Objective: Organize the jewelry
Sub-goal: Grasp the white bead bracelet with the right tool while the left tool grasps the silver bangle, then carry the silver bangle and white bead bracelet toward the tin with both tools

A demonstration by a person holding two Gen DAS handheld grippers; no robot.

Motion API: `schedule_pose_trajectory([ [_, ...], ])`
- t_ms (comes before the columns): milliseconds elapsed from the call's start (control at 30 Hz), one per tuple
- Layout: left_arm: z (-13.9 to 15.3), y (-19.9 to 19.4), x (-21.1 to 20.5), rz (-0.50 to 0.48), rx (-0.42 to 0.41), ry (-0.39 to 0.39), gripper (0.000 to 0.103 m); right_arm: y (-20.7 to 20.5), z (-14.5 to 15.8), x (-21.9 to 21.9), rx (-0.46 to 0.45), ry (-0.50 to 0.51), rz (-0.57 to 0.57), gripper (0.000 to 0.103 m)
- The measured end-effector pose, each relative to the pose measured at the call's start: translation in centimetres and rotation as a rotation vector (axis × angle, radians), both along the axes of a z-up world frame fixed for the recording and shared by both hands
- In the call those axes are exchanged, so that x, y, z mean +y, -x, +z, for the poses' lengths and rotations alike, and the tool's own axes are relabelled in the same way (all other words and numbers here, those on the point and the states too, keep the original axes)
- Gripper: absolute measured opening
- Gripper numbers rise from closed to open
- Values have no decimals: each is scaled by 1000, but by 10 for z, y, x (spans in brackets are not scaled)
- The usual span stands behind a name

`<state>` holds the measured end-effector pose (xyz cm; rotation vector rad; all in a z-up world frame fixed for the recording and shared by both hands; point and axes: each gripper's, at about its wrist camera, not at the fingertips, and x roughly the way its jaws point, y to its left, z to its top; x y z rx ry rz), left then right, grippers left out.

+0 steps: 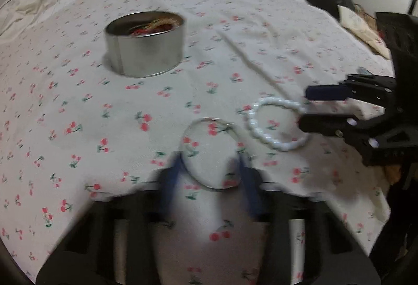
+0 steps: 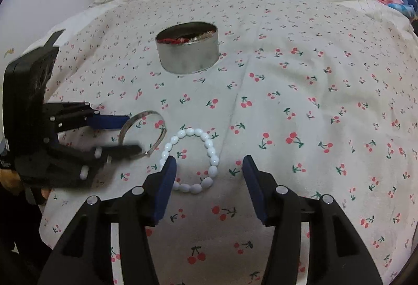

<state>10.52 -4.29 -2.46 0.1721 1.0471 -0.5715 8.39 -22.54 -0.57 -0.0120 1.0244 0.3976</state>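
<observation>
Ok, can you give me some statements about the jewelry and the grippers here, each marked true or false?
1. The white bead bracelet lies inside the tin. False: it lies on the cherry-print cloth.
2. The silver bangle lies between the fingers of the left gripper. True.
3. The tin has a lid on it. False: it is uncovered, with red and gold items inside.
4. The right gripper is open. True.
</observation>
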Motion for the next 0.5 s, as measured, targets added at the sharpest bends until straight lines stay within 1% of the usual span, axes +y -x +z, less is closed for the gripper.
schedule_pose_trajectory([
  [67, 0, -1, 5, 8, 13, 22, 10, 0, -3, 7, -4, 32, 16, 52],
  [100, 0, -1, 5, 11, 7, 11, 7, 0, -5, 8, -4, 43, 24, 46],
  [133, 0, -1, 6, 13, 1, 3, 3, -1, -8, 11, 2, 62, 35, 45],
  [167, 0, -1, 7, 17, 1, 3, 3, -1, -9, 12, 2, 74, 38, 43],
  [233, 0, -3, 10, 26, 1, -1, 3, 1, -9, 14, -4, 80, 48, 23],
  [267, 0, -3, 11, 32, -4, -8, 3, 1, -10, 13, -3, 85, 47, 19],
  [300, 0, -3, 12, 35, -8, -13, 3, 1, -11, 12, -1, 88, 40, 11],
  [367, 3, -2, 15, 44, -29, -18, 3, 2, -9, 11, -10, 77, 42, 9],
  [500, 12, -3, 23, 66, -65, -6, 3, 2, -4, 8, -30, 44, 31, 8],
])
